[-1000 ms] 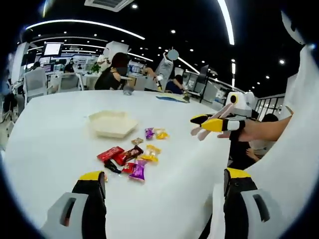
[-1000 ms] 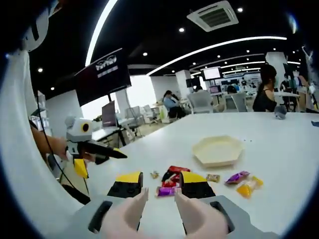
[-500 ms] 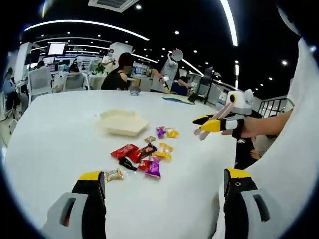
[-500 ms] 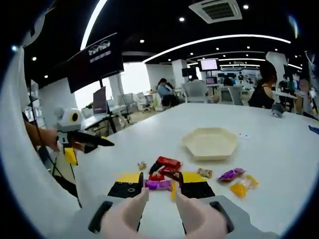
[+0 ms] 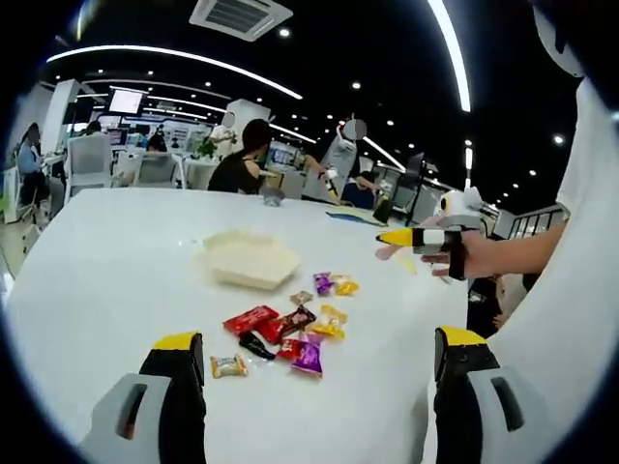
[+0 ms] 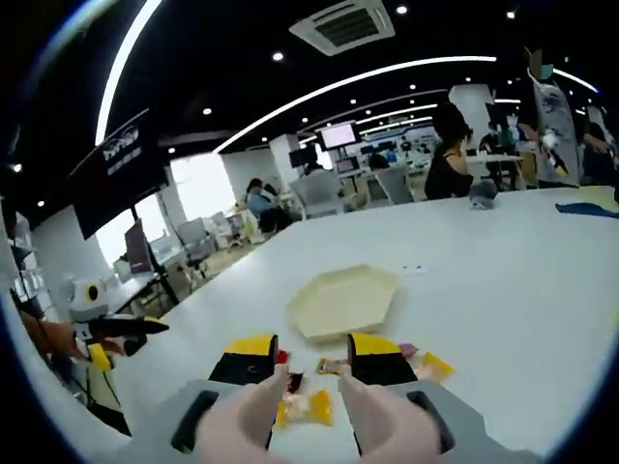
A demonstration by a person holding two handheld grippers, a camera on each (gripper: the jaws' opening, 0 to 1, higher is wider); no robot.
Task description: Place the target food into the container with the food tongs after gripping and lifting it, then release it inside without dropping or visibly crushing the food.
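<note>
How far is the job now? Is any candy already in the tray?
Nothing looks done: the tray holds no candy, and the candies lie loose on the table. In hand: the right tongs, open and gripping nothing, hang above the pile. The left tongs are open too. Gripping, lifting and releasing remain.

My right gripper (image 6: 310, 360) hung over the white table (image 6: 503, 280) with its jaws apart, wrapped candies (image 6: 308, 406) showing between and beside them. The cream tray (image 6: 343, 301) lay just beyond. My left gripper (image 6: 114, 329) sat far left.
</note>
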